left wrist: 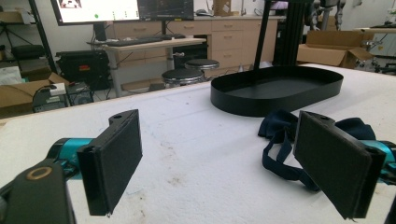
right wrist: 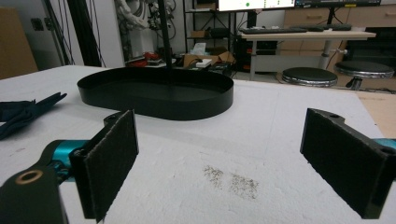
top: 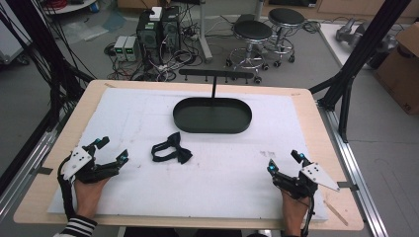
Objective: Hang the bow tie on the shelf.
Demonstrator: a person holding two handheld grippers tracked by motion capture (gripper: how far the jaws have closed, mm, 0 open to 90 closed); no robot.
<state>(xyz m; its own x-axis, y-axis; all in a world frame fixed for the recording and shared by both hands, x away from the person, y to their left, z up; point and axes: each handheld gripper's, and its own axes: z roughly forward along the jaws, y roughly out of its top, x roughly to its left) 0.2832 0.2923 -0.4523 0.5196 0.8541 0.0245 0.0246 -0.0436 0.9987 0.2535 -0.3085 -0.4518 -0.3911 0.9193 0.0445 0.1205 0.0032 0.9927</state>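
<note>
A dark navy bow tie (top: 171, 148) with its strap lies on the white foam mat, left of centre. In the left gripper view the bow tie (left wrist: 280, 140) sits just beyond the right pad. Behind it stands a black oval tray (top: 212, 116) with an upright T-shaped rack (top: 216, 75). My left gripper (top: 112, 149) rests open at the near left, a short way left of the bow tie. My right gripper (top: 284, 161) rests open at the near right, nothing between its pads. The tray (right wrist: 156, 95) lies ahead in the right gripper view, with the bow tie (right wrist: 25, 112) far left.
The white foam mat (top: 222, 168) covers most of the wooden table (top: 323, 148). A dark speckled stain (right wrist: 231, 179) marks the mat ahead of the right gripper. Stools (top: 253, 32), computers and cables stand on the floor beyond the table.
</note>
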